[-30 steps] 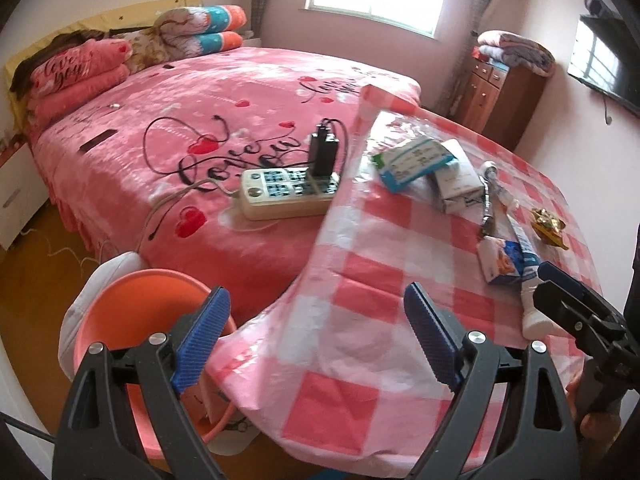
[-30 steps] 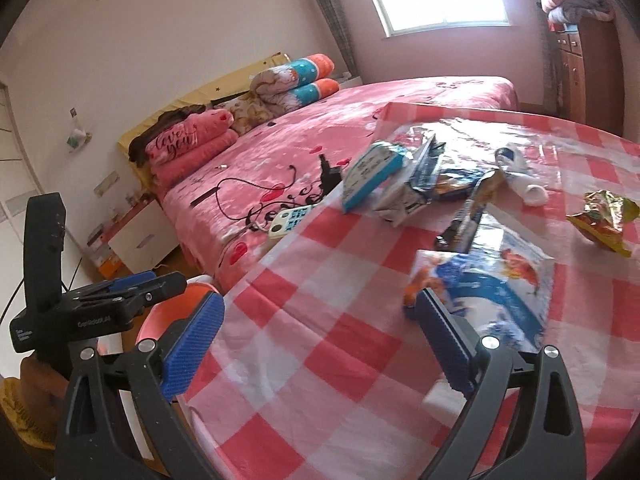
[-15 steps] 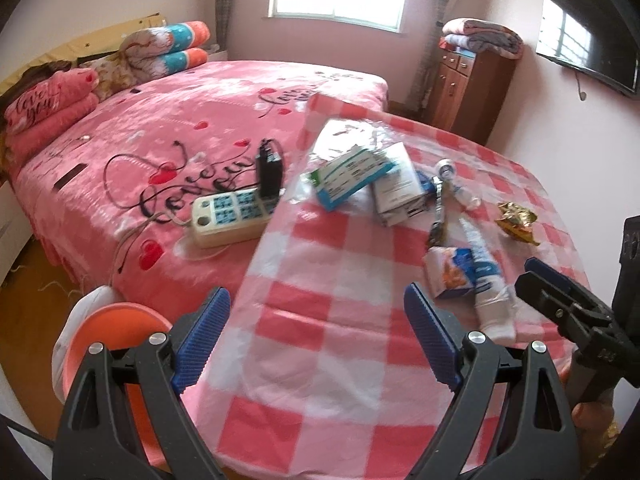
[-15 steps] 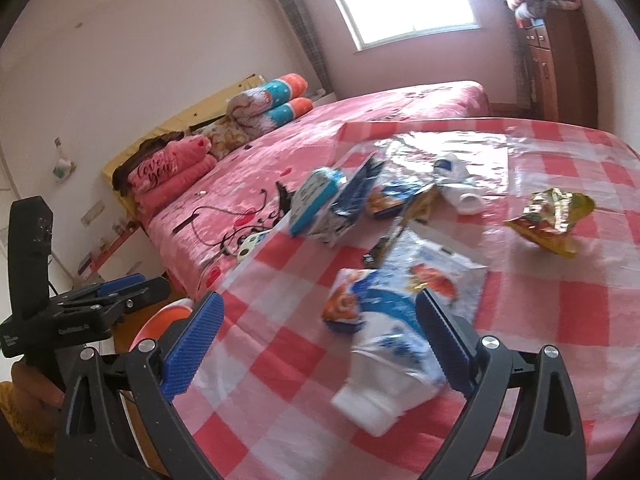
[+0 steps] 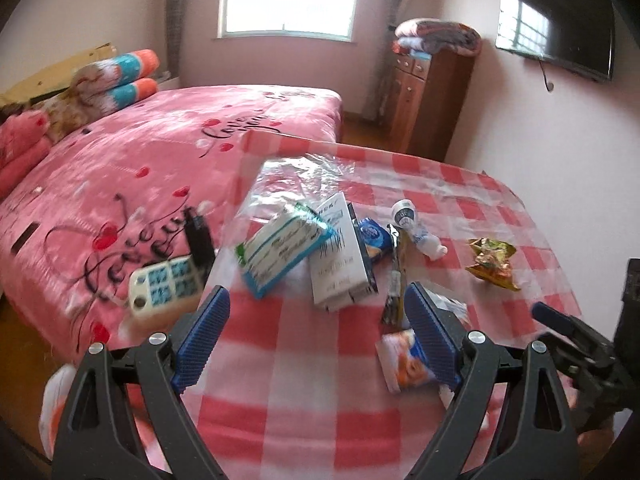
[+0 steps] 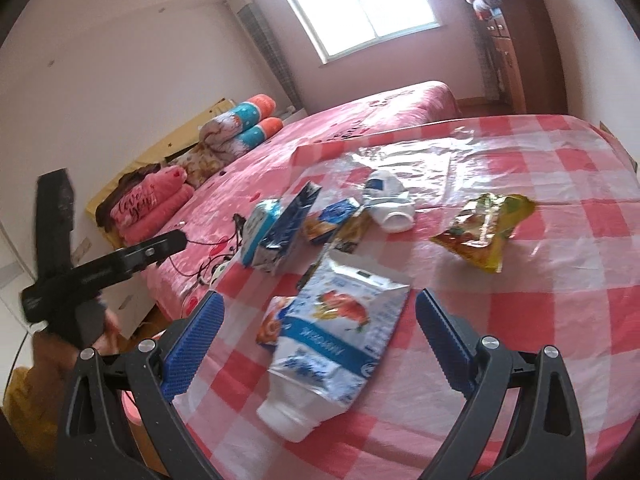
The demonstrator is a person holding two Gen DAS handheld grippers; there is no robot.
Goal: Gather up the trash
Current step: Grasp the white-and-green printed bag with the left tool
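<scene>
Trash lies scattered on a table with a red-and-white checked cloth (image 5: 320, 420). There is a teal-edged white box (image 5: 280, 248), a white carton (image 5: 338, 260), a blue snack packet (image 5: 374, 236), a small white bottle (image 5: 416, 228) and a yellow crumpled wrapper (image 5: 492, 262). A white-and-blue squeeze pouch (image 6: 340, 332) lies between the open fingers of my right gripper (image 6: 316, 340), with a small orange snack packet (image 6: 274, 322) beside it. My left gripper (image 5: 316, 340) stands open above the cloth with nothing between its pads.
A bed with a pink cover (image 5: 140, 152) adjoins the table on the left, with a power strip (image 5: 164, 288) and black charger on it. An orange bin (image 5: 56, 400) sits low at the left edge. A wooden cabinet (image 5: 428, 108) and wall television (image 5: 560, 20) stand behind.
Both grippers have moved forward over the table toward the trash. The orange bin has slid almost out of the left wrist view. The squeeze pouch now lies between the right fingers.
</scene>
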